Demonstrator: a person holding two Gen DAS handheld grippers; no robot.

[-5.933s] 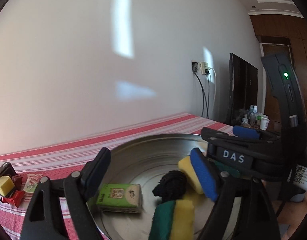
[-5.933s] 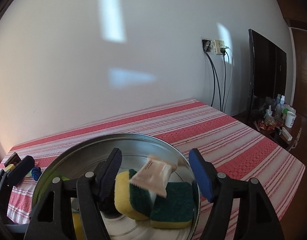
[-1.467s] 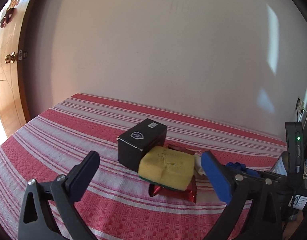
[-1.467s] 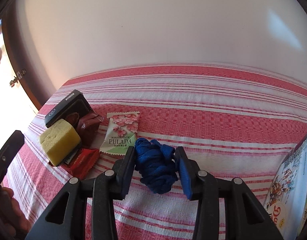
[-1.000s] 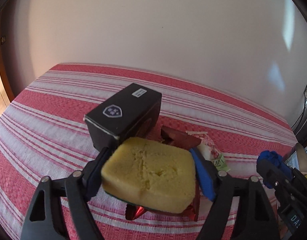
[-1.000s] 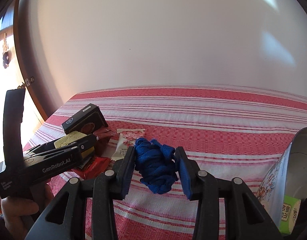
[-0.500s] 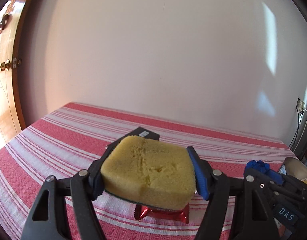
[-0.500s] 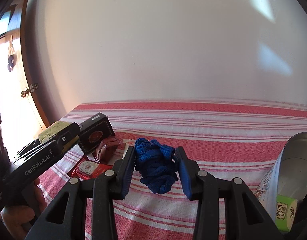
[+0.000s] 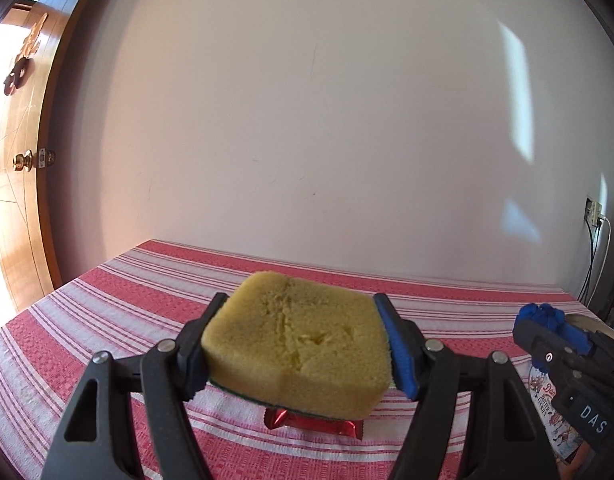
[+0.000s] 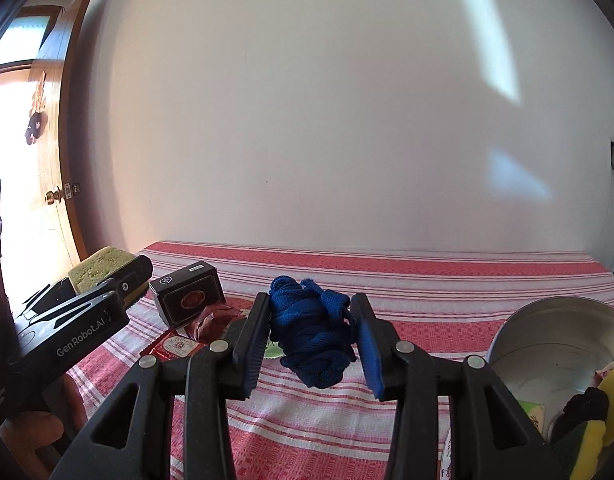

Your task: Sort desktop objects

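Sponge [image 9: 297,342] pinched in left claw [image 9: 299,350]; right claw [image 10: 311,338] (narrow) clamps blue cord [image 10: 313,336].

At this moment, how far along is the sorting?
Done: the metal tin already holds a sponge and a green packet. In hand: the left gripper holds a yellow sponge, the right gripper a blue cord bundle. Left: the black box and red packets on the tablecloth.

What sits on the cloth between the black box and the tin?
In the right wrist view, between the black box and the tin: brown and red snack packets, then bare striped cloth. The right tool holds the blue cord above that stretch.
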